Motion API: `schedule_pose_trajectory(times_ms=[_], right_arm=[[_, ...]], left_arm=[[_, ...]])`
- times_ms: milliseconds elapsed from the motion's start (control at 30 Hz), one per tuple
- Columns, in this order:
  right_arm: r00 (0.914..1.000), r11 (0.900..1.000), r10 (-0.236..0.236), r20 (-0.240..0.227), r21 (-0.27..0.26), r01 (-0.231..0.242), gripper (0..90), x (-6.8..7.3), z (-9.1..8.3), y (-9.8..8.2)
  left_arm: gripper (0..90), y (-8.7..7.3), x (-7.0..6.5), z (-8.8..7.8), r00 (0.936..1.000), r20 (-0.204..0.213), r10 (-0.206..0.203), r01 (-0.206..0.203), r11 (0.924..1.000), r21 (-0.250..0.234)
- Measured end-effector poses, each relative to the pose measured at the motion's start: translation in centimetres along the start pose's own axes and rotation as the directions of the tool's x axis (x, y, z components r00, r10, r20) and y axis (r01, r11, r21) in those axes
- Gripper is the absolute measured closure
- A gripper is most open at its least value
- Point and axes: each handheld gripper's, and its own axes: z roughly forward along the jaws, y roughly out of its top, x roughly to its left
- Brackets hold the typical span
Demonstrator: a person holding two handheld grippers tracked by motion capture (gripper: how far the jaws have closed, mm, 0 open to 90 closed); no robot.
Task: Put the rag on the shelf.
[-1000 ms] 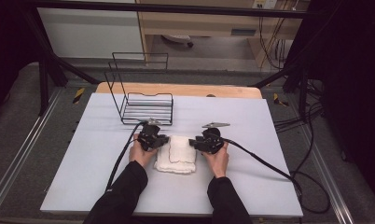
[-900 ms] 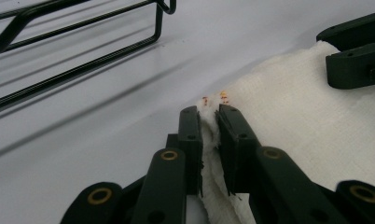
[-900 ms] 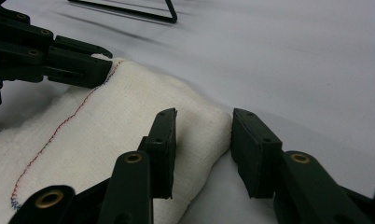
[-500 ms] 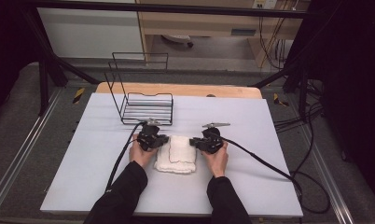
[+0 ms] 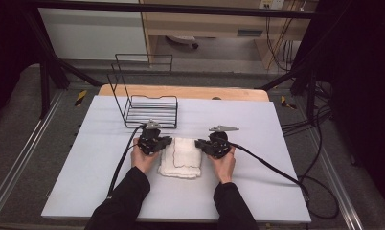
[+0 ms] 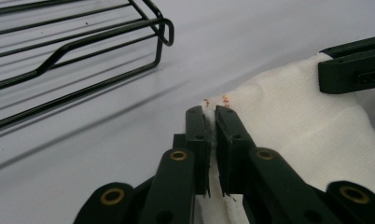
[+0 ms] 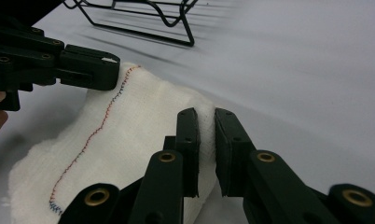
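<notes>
Reference landmark: the white cloth (image 5: 180, 157), which lies folded on the desk (image 5: 277, 143), just toward you from the desk's middle.

1. Wire rack (image 5: 150, 111). It stands on the desk beyond the cloth and to its left, apart from it. In the left gripper view its black bars (image 6: 83, 51) run past the cloth's far left corner.

2. Left hand-held gripper (image 5: 163, 142). Your left hand (image 5: 141, 159) holds it at the cloth's left edge, near the far corner. In the left gripper view its jaws are nearly closed, with a thin fold of cloth (image 6: 288, 116) pinched between them. Small orange stitches show on the cloth just past the jaw tips.

3. Cloth detail. In the right gripper view a line of coloured stitching (image 7: 90, 140) runs along the cloth's (image 7: 143, 126) surface.

4. Right hand-held gripper (image 5: 201, 143). Your right hand (image 5: 224, 163) holds it at the cloth's right edge, near the far corner, opposite the left one. In the right gripper view its jaws are nearly closed on a raised ridge of cloth. Its cable (image 5: 272, 167) trails away from the cloth toward the desk's right edge.
</notes>
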Motion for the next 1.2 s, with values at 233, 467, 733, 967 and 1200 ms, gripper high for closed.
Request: schedule_pose_trajectory(times_ms=[233, 467, 733, 967, 1200], right_arm=[[0.9995, 0.998, -0.032, -0.009, -0.057, 0.031, 80.8, 0.7, -1.1, 0.1], [0.9982, 0.993, -0.058, -0.014, -0.108, 0.056, 80.8, 1.3, -1.9, 0.0], [0.9957, 0.984, -0.091, -0.016, -0.155, 0.087, 81.0, 1.8, -2.9, 0.0], [0.9945, 0.973, -0.101, -0.027, -0.213, 0.093, 81.1, 2.5, -3.9, -0.1], [0.9878, 0.952, -0.156, -0.007, -0.268, 0.148, 81.1, 3.5, -5.3, 0.5]], left_arm=[[84.1, -0.1, -0.5, -1.5, 0.9998, 0.008, 0.019, -0.018, 0.9979, -0.063], [84.1, -0.4, -1.0, -2.7, 0.9995, 0.011, 0.029, -0.028, 0.9924, -0.120], [84.2, -0.6, -1.5, -3.7, 0.9990, 0.015, 0.043, -0.040, 0.9845, -0.170], [84.2, -0.6, -2.0, -4.8, 0.9983, 0.013, 0.057, -0.053, 0.9754, -0.214], [84.2, -0.4, -2.5, -6.1, 0.9980, 0.016, 0.062, -0.055, 0.9593, -0.277]])
